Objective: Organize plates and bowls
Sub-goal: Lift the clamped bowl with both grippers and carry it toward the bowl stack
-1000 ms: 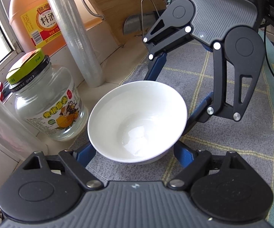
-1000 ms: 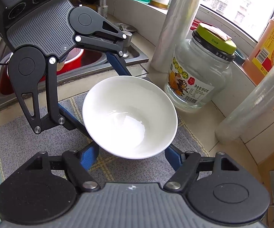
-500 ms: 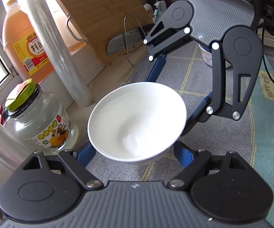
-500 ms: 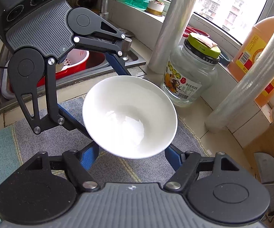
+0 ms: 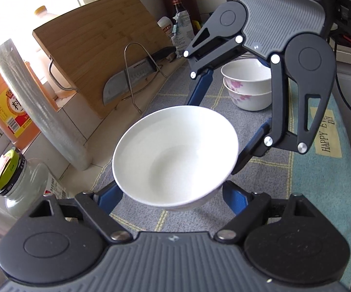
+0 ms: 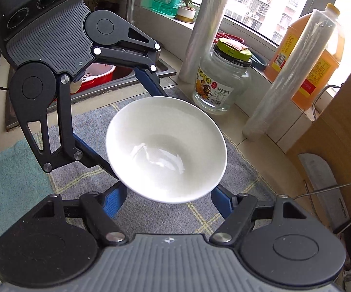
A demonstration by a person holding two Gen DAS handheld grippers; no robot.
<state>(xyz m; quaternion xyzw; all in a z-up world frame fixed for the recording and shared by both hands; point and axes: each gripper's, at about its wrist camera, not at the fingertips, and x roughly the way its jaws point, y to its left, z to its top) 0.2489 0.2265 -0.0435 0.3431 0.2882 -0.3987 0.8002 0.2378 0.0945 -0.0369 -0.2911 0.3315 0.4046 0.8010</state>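
A plain white bowl (image 5: 175, 155) hangs above the grey checked mat (image 5: 267, 177), held from opposite sides by both grippers. My left gripper (image 5: 173, 194) has its blue fingers wide under the bowl's near side; it also shows in the right wrist view (image 6: 117, 131). My right gripper (image 6: 168, 199) cradles the bowl (image 6: 165, 148) the same way and shows opposite in the left wrist view (image 5: 221, 126). Two stacked white bowls with pink flowers (image 5: 248, 85) stand on the mat beyond, partly hidden by the right gripper. The fingertips are hidden under the bowl.
Along the wall stand a glass jar (image 6: 221, 80), two cling-film rolls (image 6: 289, 77), an orange bottle (image 6: 306, 63), a wooden cutting board (image 5: 95, 56) and a cleaver on a wire rack (image 5: 131, 77). A sink with a red basin (image 6: 95, 77) lies past the mat.
Both grippers have carried the bowl up and along the counter, away from the jar. The cutting board and the stacked flowered bowls have come into view.
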